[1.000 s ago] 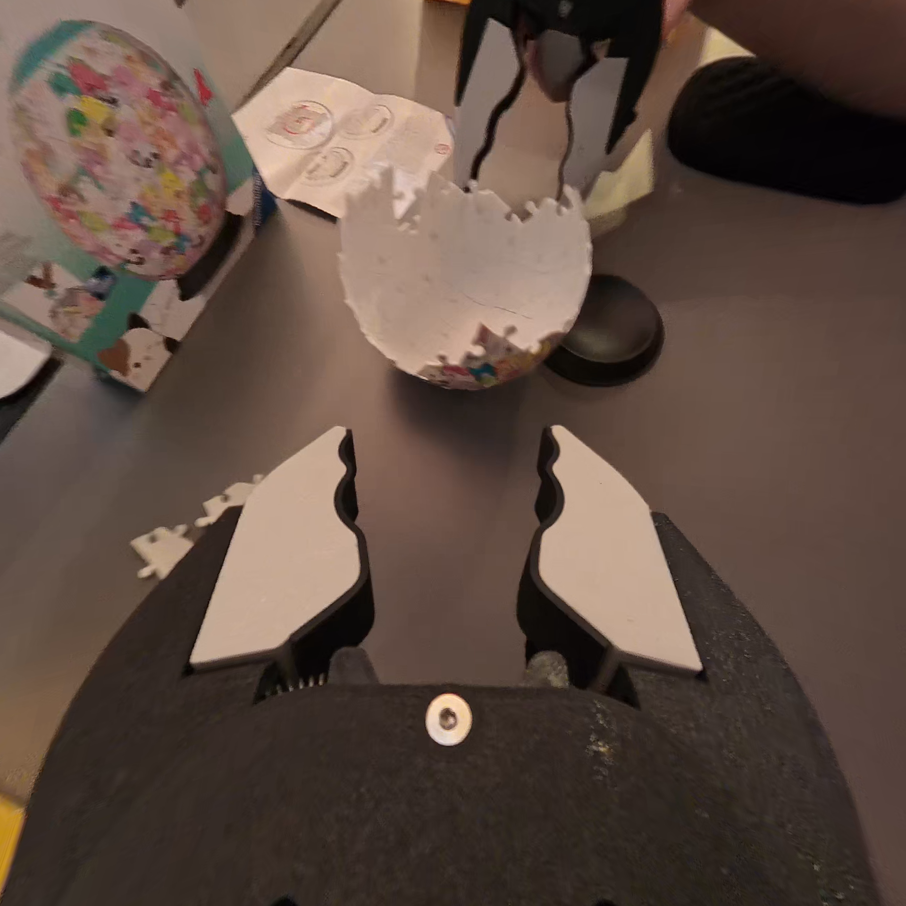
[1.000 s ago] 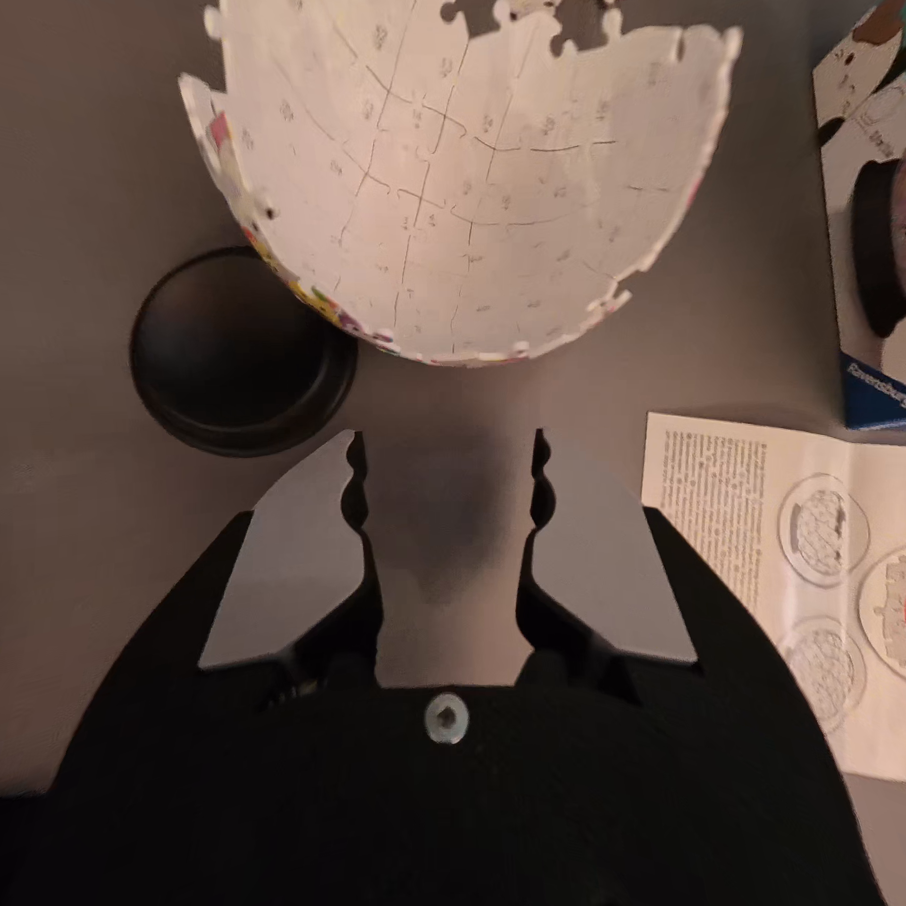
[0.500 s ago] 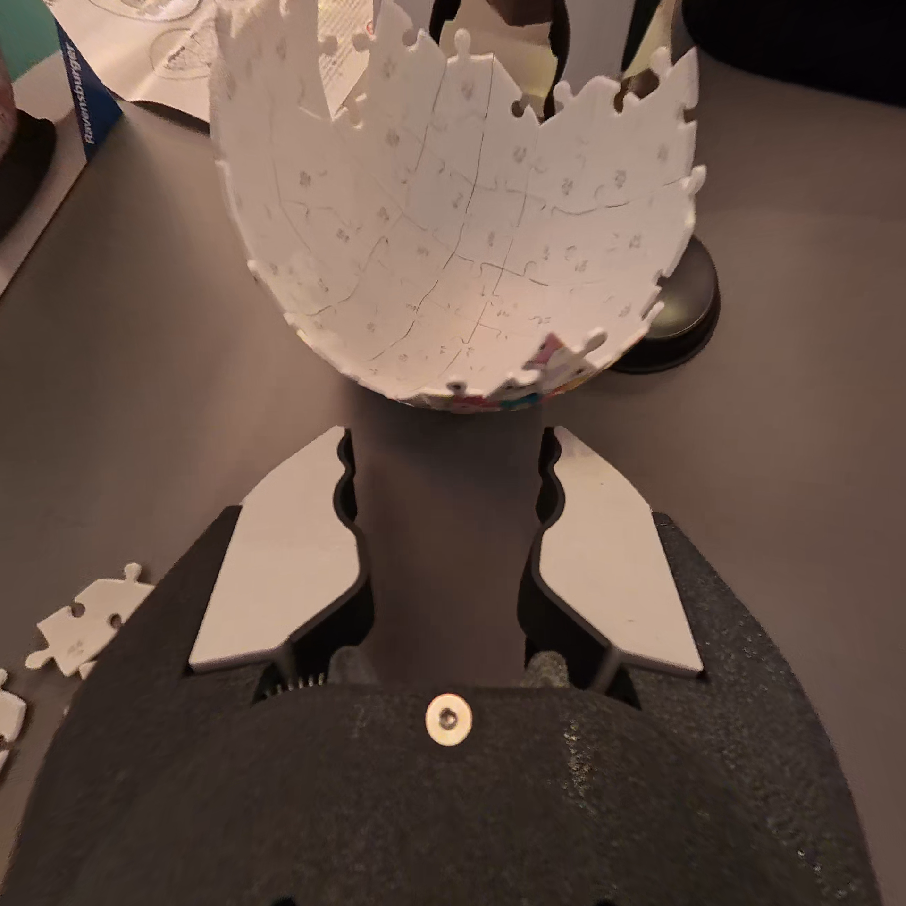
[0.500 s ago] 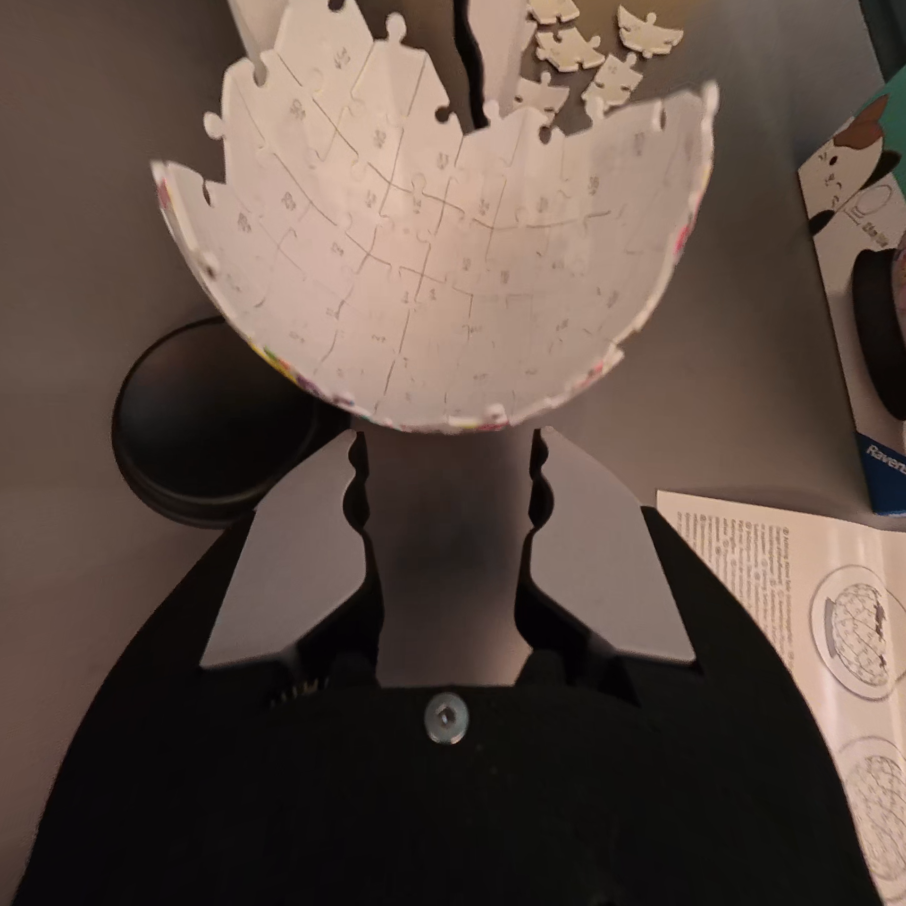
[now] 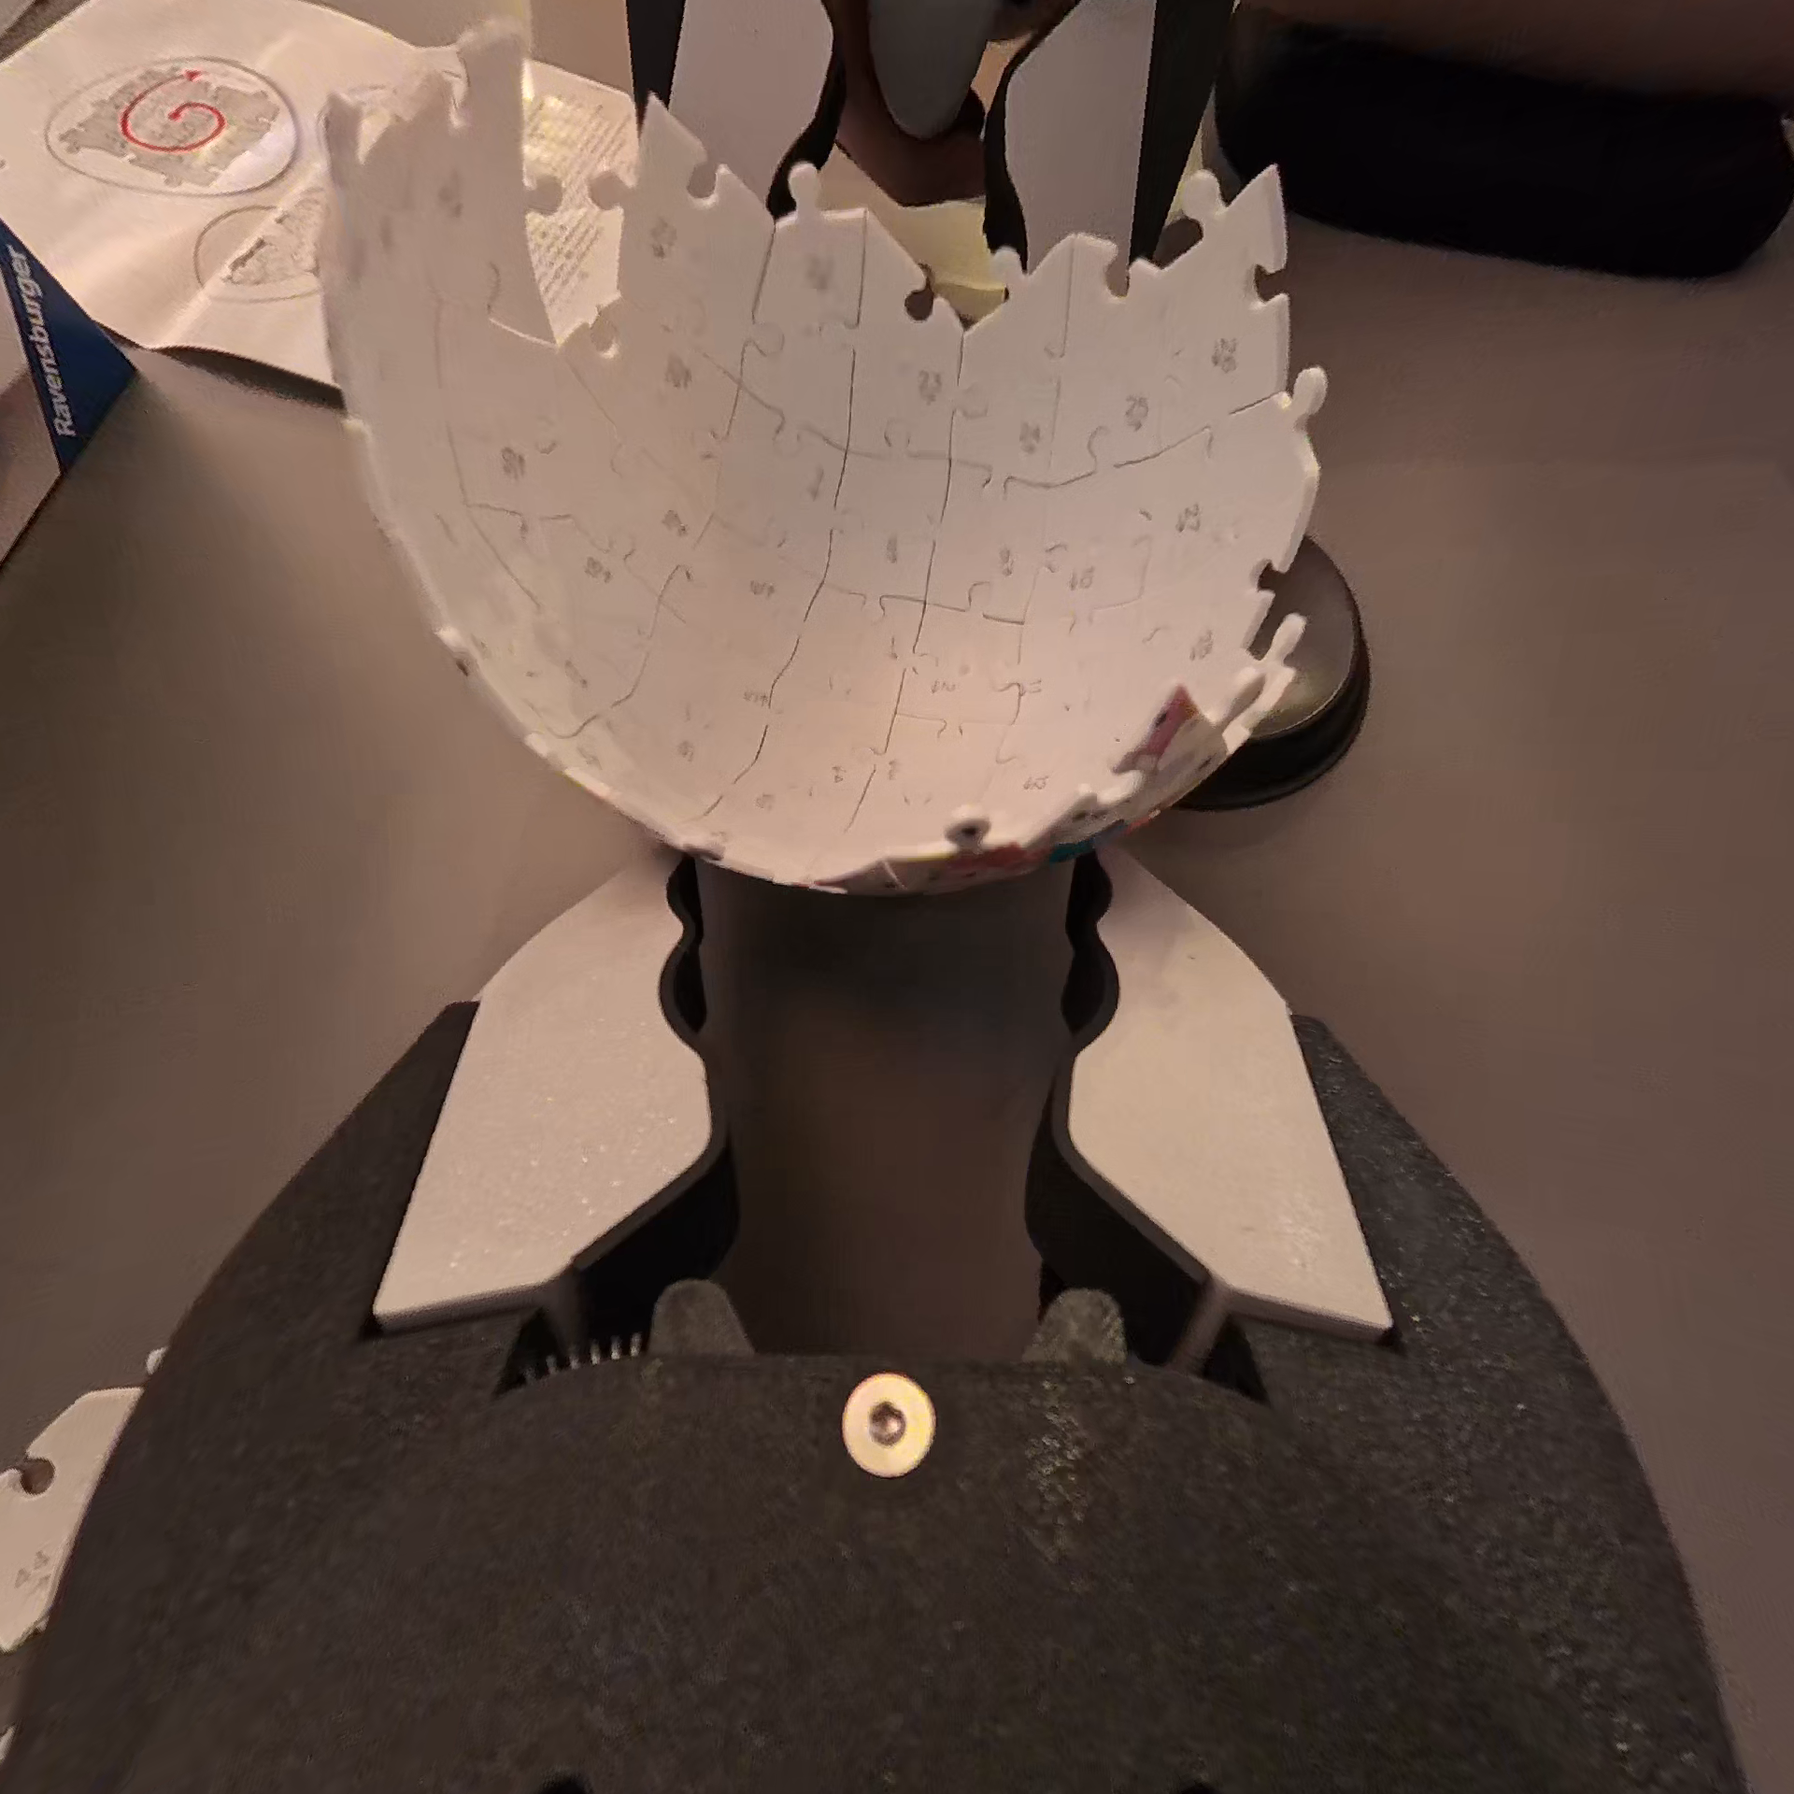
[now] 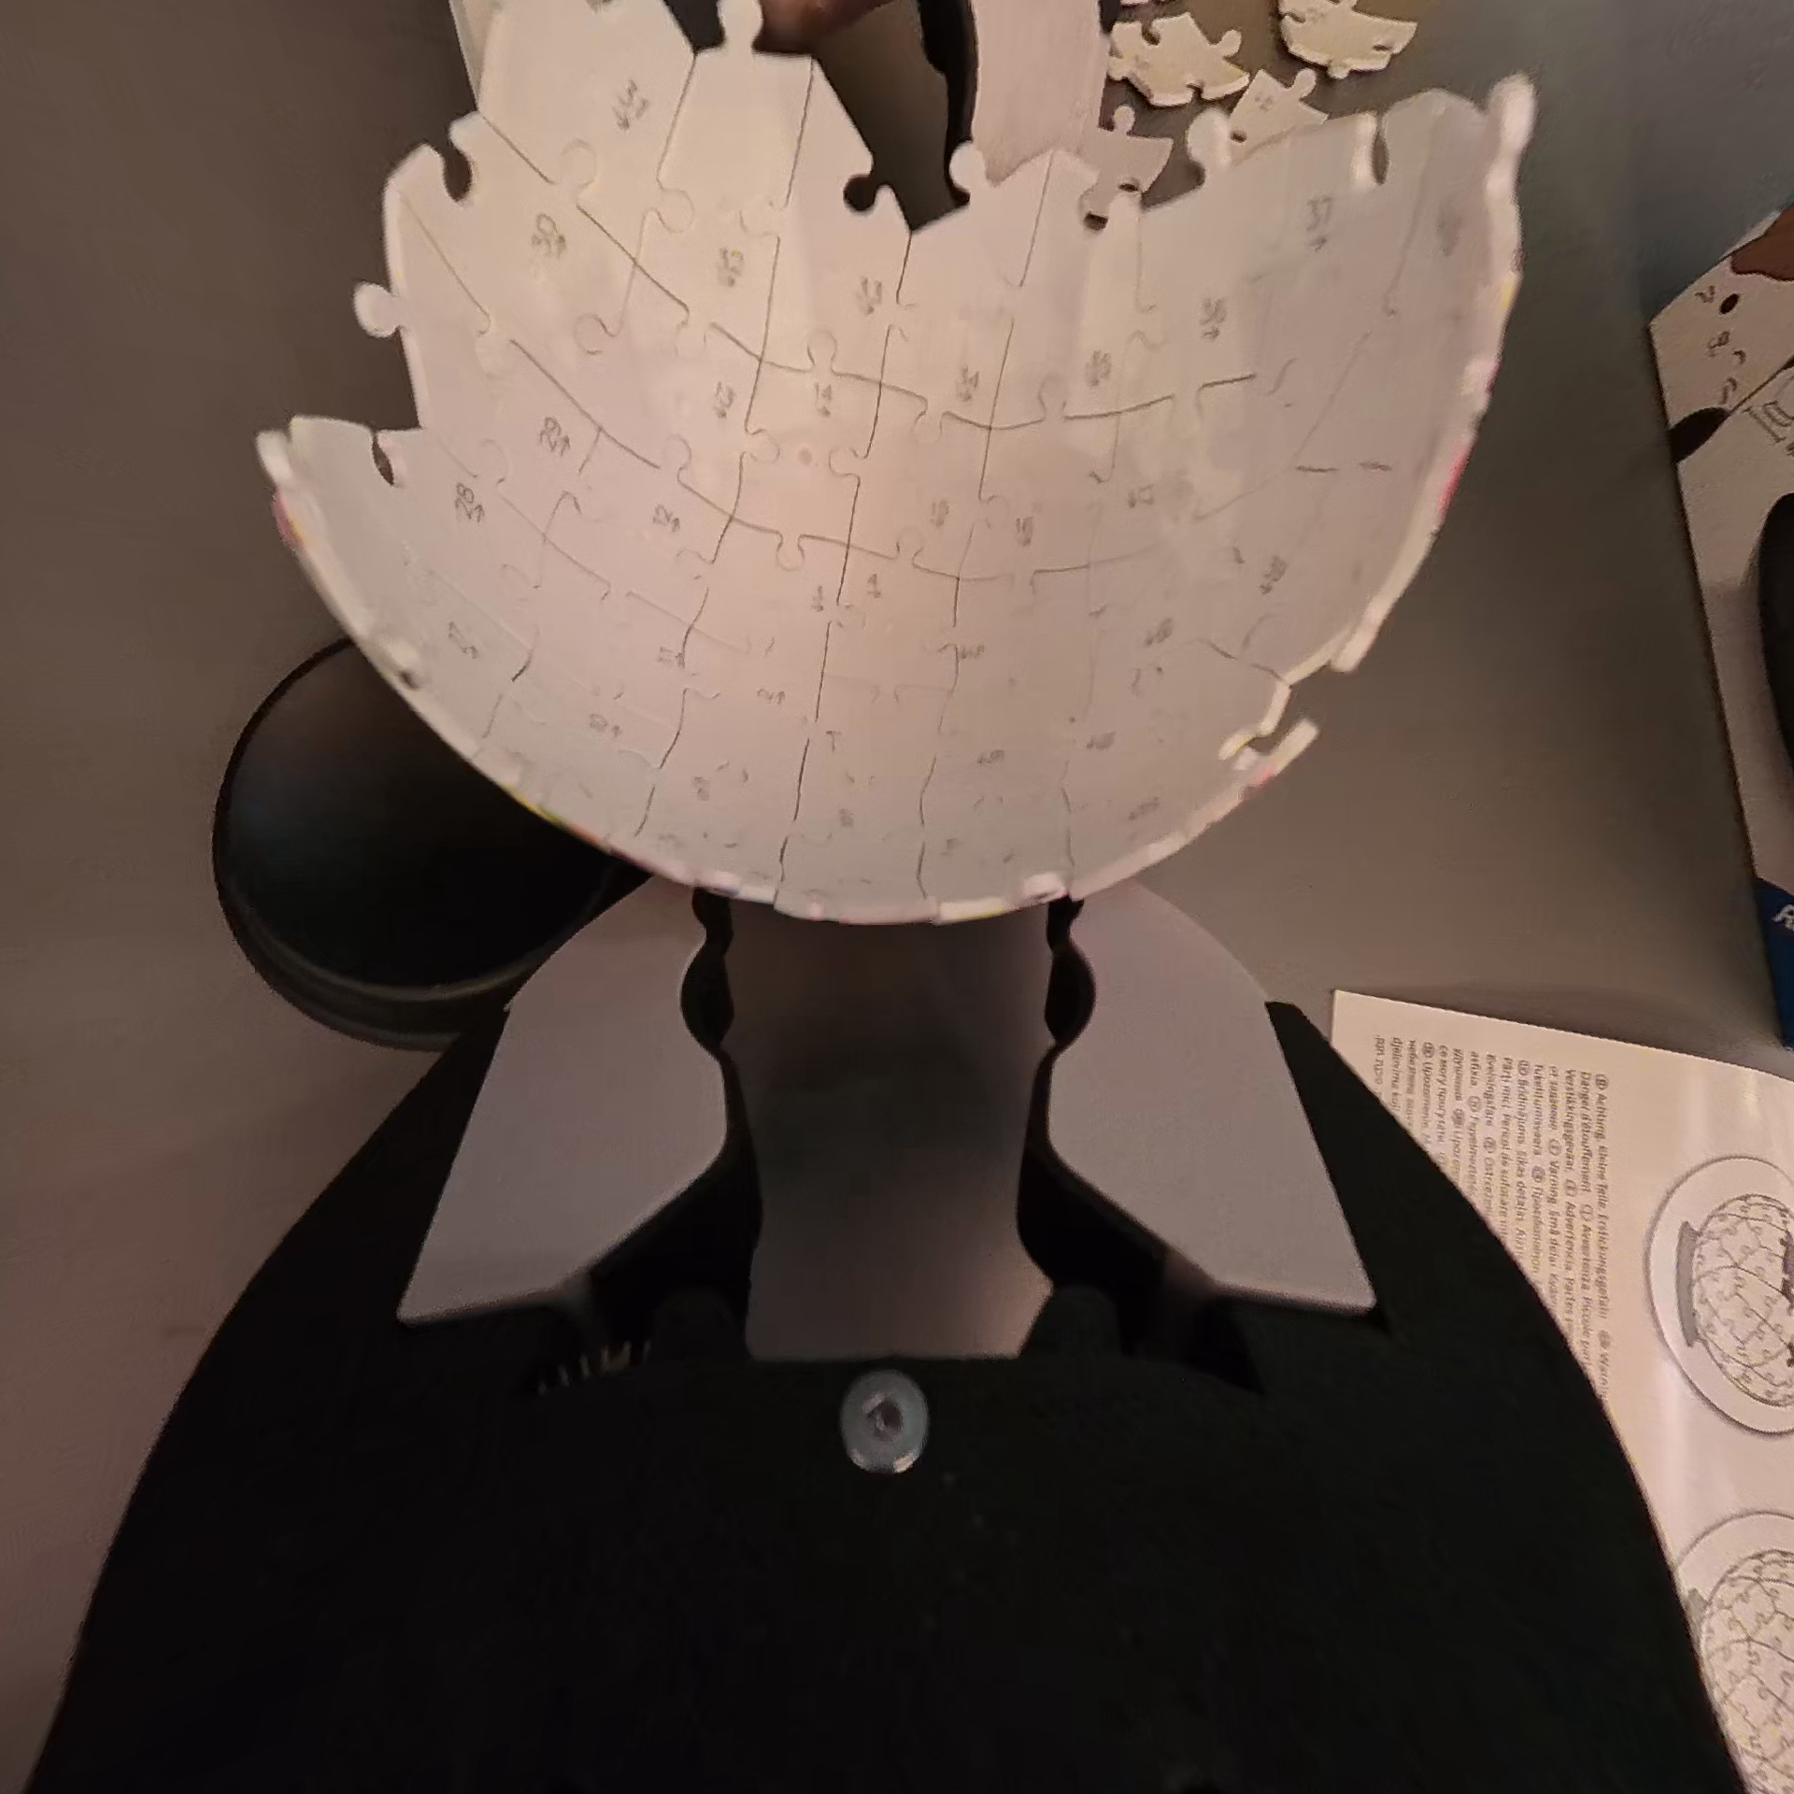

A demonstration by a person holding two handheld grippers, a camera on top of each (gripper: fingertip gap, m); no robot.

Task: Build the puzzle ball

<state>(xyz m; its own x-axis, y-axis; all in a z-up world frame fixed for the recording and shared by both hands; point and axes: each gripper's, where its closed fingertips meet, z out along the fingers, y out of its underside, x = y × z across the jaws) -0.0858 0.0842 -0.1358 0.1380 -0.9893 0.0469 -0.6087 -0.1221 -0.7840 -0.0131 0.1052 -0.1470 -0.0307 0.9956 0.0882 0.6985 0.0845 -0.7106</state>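
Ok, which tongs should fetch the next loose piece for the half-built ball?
Left, probably. Loose pieces lie just beside the left tongs, which are open and empty. From the right tongs, also open, the pieces sit beyond the half-built ball, so right better steadies it.

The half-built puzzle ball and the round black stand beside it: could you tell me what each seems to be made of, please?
Puzzle ball: probably rigid plastic, not card. The curved pieces hold a bowl shape unsupported; the inside is matte white, the outer rim shows colour print.

Black stand: likely moulded plastic, a smooth dark disc with soft sheen, though the dim light leaves it open.
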